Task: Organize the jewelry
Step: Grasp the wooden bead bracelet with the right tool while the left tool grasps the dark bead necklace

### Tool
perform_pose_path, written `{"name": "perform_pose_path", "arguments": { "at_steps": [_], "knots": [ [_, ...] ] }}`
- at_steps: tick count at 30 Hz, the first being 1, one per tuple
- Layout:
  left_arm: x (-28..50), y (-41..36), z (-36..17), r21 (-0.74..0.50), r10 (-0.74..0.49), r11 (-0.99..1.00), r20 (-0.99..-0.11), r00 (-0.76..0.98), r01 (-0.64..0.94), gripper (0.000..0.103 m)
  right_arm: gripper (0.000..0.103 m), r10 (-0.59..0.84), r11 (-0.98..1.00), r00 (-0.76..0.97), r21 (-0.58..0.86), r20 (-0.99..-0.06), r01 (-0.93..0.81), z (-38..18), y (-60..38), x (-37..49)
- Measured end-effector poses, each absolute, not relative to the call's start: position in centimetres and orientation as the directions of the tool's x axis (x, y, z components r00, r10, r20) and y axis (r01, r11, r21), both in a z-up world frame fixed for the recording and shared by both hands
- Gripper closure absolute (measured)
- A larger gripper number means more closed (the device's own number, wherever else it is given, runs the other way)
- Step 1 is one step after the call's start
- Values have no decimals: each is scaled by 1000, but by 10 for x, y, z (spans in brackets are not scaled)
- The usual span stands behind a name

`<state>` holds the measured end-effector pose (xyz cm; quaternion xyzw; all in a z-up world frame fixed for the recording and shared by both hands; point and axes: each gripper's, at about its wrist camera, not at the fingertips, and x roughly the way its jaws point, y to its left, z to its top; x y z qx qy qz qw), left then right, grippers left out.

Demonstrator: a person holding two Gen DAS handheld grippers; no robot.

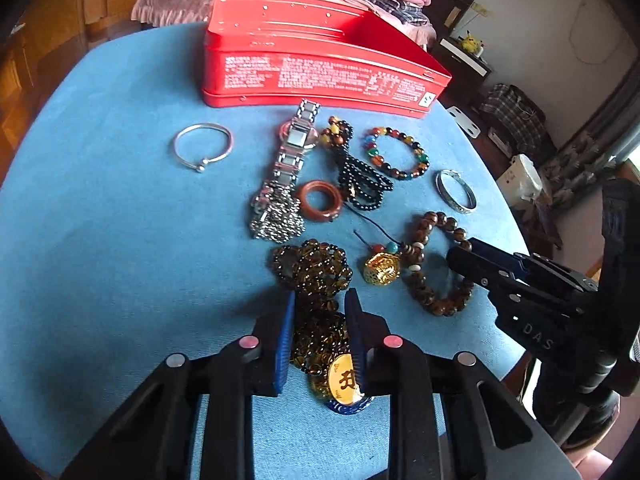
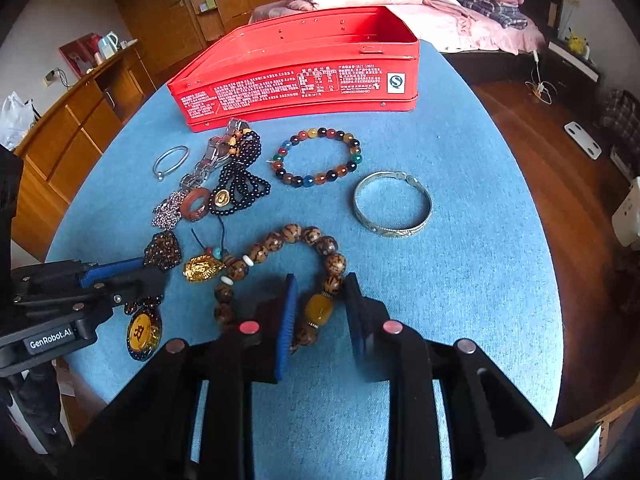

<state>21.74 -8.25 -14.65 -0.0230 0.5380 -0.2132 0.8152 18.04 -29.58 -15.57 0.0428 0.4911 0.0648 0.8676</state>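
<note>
Left tool (image 1: pixel 320 336) part open, straddling amber bead strand (image 1: pixel 316 276) at 6 o'clock on blue desk (image 1: pixel 120 220), grip untellable. Right tool (image 2: pixel 320 312) likewise around wooden bead bracelet (image 2: pixel 296 256). Two silver bangles, one watch (image 1: pixel 292 148). Open interior of red tin (image 2: pixel 312 68), 12 o'clock, plain only from right wrist.
</note>
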Motion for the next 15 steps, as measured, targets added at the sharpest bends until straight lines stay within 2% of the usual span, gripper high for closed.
{"name": "perform_pose_path", "arguments": {
  "at_steps": [5, 7, 10, 13, 15],
  "knots": [
    [214, -90, -147, -226, -345, 913, -873, 344, 341, 76, 79, 155, 988, 514, 139, -844, -70, -156, -296, 181],
    [214, -92, -147, -213, -334, 916, -873, 355, 339, 77, 85, 145, 989, 521, 131, -841, -64, -157, -296, 180],
    [213, -92, -147, -200, -325, 921, -868, 376, 334, 82, 86, 146, 989, 523, 132, -840, -64, -156, -295, 178],
    [211, -88, -146, -211, -331, 923, -860, 388, 321, 83, 91, 166, 986, 518, 152, -839, -70, -155, -295, 174],
    [208, -85, -145, -226, -342, 922, -855, 389, 314, 83, 92, 187, 982, 518, 171, -835, -78, -152, -296, 171]
  ]
}}
